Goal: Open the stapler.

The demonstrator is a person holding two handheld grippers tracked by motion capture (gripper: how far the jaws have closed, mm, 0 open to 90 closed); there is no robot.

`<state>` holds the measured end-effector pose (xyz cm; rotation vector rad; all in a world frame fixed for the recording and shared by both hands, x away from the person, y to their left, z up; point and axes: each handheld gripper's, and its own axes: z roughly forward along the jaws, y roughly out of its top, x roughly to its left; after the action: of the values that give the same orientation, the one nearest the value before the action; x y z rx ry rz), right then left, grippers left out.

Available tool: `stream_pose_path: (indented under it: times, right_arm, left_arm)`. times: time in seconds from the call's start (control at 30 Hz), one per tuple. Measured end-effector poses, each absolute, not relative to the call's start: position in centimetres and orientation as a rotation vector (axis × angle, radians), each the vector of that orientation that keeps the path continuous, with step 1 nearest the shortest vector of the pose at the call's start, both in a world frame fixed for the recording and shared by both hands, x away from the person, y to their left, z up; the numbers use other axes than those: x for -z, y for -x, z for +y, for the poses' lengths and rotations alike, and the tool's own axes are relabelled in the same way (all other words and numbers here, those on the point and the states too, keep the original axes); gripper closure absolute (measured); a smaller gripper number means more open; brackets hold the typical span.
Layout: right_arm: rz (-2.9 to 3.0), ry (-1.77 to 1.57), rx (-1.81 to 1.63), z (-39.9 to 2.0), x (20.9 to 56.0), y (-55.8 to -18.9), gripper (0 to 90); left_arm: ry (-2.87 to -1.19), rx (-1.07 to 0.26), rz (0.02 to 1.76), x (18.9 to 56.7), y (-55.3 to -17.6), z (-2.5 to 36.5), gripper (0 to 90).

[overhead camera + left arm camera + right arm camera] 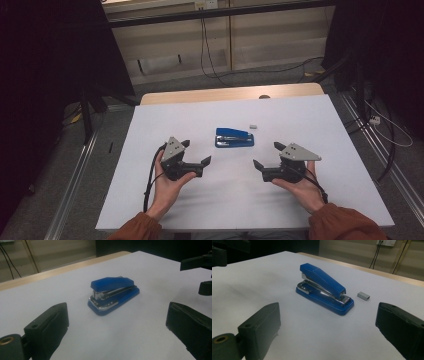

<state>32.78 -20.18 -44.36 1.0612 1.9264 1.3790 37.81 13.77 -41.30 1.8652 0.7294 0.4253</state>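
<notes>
The blue stapler [234,138] with a chrome magazine bears no readable writing and lies closed near the middle of the white desk [300,200], toward its far edge. A small staple strip [252,126] lies just beside it. The left gripper [195,152] and right gripper [266,155] flank it, jaws spread, empty.

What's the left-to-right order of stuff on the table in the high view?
left gripper → blue stapler → small grey staple block → right gripper. All sit over the white table; both grippers are held open, the stapler between them and farther off.
</notes>
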Motion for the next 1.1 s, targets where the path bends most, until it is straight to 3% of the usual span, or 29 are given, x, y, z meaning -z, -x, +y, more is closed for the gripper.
stream_pose_path:
  times: [0.4, 0.6, 1.1]
  right_arm:
    - [1.947, -1.052, -1.371, -18.9, 44.5, -34.1, 8.1]
    - [1.954, -1.041, -1.399, -18.4, 44.3, -34.8, 8.9]
    - [1.957, -1.022, -1.406, -16.5, 44.0, -37.6, 12.5]
  left_arm:
    - [-1.883, -0.391, 0.722, 41.1, -40.3, 11.7, 6.3]
    - [-1.887, -0.437, 0.669, 40.3, -40.5, 10.4, 6.5]
    - [-1.912, -0.468, 0.709, 41.1, -45.9, 9.4, 7.3]
